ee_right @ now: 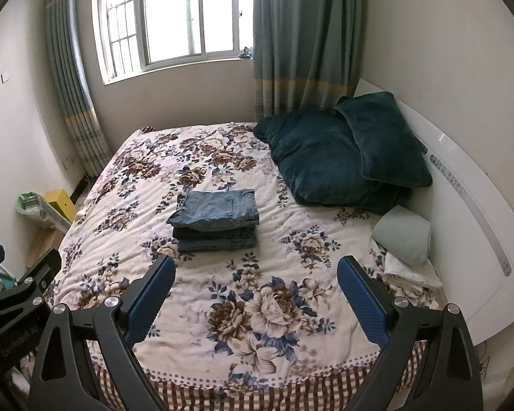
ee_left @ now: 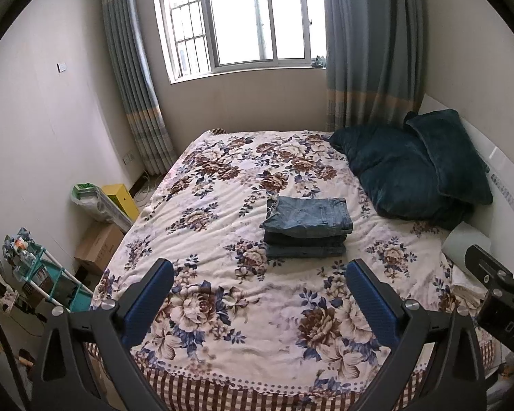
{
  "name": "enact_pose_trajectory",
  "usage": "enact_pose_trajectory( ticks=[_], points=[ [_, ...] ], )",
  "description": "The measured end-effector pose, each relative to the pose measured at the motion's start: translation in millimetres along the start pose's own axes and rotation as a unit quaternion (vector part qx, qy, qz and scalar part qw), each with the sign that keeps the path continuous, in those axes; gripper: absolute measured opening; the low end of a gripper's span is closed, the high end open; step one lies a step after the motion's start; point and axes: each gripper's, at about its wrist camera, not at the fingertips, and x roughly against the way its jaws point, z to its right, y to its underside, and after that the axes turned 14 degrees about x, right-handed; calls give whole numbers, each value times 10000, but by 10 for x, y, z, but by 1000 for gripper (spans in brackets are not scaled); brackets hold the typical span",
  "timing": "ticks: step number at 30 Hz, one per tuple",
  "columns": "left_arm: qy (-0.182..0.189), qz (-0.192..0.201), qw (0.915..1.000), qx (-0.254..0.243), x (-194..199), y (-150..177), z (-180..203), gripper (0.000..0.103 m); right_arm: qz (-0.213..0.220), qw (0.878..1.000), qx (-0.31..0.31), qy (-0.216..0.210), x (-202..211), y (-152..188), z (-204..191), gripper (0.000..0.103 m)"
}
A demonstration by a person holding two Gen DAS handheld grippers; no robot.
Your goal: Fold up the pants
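Observation:
Blue denim pants [ee_left: 306, 227] lie folded in a neat stack in the middle of the floral bedspread [ee_left: 222, 311]; they also show in the right wrist view [ee_right: 216, 221]. My left gripper [ee_left: 260, 270] is open and empty, held above the near part of the bed, short of the stack. My right gripper [ee_right: 253, 267] is open and empty too, at about the same distance from the pants. The right gripper shows at the right edge of the left wrist view [ee_left: 497, 284], and the left gripper at the left edge of the right wrist view [ee_right: 13, 294].
Two dark teal pillows [ee_right: 342, 154] lean on the white headboard [ee_right: 462, 178] at the right. A pale green folded cloth [ee_right: 402, 233] lies below them. Boxes [ee_left: 99, 243] and a teal rack [ee_left: 48, 281] stand on the floor left of the bed. Window and curtains behind.

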Motion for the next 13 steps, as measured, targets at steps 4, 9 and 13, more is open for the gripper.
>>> enact_pose_trajectory(
  ticks=[4, 9, 13],
  points=[
    [-45, 65, 9999, 63, 18, 2, -35, 103, -3, 10000, 8, 5, 0, 10, 1, 97],
    [-32, 97, 9998, 140, 28, -17, -86, 103, 4, 10000, -8, 4, 4, 18, -4, 101],
    [-29, 148, 9998, 110, 33, -10, -65, 103, 4, 10000, 4, 10, 3, 18, 11, 101]
  ],
)
